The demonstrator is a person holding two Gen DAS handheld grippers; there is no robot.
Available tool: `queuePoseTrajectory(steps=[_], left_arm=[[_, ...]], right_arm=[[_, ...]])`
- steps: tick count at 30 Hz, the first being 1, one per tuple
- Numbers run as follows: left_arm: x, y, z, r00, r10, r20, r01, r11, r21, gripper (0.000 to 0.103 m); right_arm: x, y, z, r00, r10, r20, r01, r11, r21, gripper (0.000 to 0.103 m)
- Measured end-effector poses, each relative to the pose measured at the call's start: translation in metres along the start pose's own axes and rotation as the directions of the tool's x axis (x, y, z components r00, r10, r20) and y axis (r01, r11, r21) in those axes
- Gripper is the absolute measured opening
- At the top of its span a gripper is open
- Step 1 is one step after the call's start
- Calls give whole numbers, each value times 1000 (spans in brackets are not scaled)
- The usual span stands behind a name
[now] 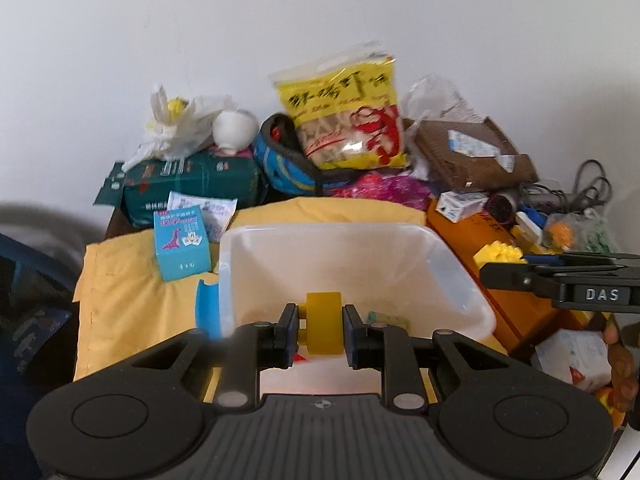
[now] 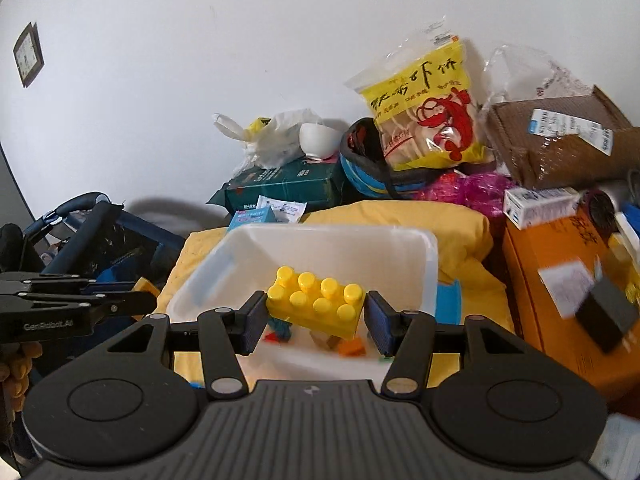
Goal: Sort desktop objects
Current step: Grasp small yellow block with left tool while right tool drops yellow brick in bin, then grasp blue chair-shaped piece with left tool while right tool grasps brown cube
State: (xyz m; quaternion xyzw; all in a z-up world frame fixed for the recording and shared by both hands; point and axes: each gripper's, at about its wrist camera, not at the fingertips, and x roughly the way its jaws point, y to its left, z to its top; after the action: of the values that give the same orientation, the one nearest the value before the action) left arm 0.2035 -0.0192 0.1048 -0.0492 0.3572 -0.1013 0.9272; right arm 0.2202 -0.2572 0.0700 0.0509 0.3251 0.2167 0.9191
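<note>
My left gripper (image 1: 320,330) is shut on a small yellow block (image 1: 323,322) and holds it over the near edge of the white plastic bin (image 1: 452,276). My right gripper (image 2: 316,320) is shut on a large yellow studded brick (image 2: 316,306), tilted, above the same bin (image 2: 428,264). Several small coloured pieces (image 2: 352,346) lie on the bin's floor. The right gripper shows from the side in the left wrist view (image 1: 560,280), with the brick (image 1: 500,254) at its tip. The left gripper shows at the left in the right wrist view (image 2: 120,304).
The bin sits on a yellow cloth (image 1: 120,292). A light blue dinosaur box (image 1: 182,242) and a blue piece (image 1: 208,310) lie left of it. An orange box (image 2: 560,300) stands to the right. A snack bag (image 1: 348,112), a green pack (image 1: 192,184) and a brown parcel (image 1: 472,152) crowd the back.
</note>
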Motion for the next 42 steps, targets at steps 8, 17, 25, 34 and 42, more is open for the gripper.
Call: queuePoseTrajectory(steps=[8,17,25,34,42], left_arm=[[46,7,23,991,-6,-136,3,1000,-23,27],[60,6,31,988,-11,-155,4,999,-45,55],[34,-3,11,998,-13,-62,17,999,51,55],[-3,-16,-135,999,-21,-49,27,992,126,65],[29,-25,-191,990,11,-142,9,991,134,64]], right_arm=[[44,-9,29,991,-20,-135,19,1000,-4,57],[76,-13,30,963,-47,-265,45,999,-13,61],[71,-13,25,972,-48,-230,45,999,-18,69],[5,32,-95,992,-21,-127,5,992,-123,68],[25,58,-173,971,-27,-237,-13,986,-166,53]])
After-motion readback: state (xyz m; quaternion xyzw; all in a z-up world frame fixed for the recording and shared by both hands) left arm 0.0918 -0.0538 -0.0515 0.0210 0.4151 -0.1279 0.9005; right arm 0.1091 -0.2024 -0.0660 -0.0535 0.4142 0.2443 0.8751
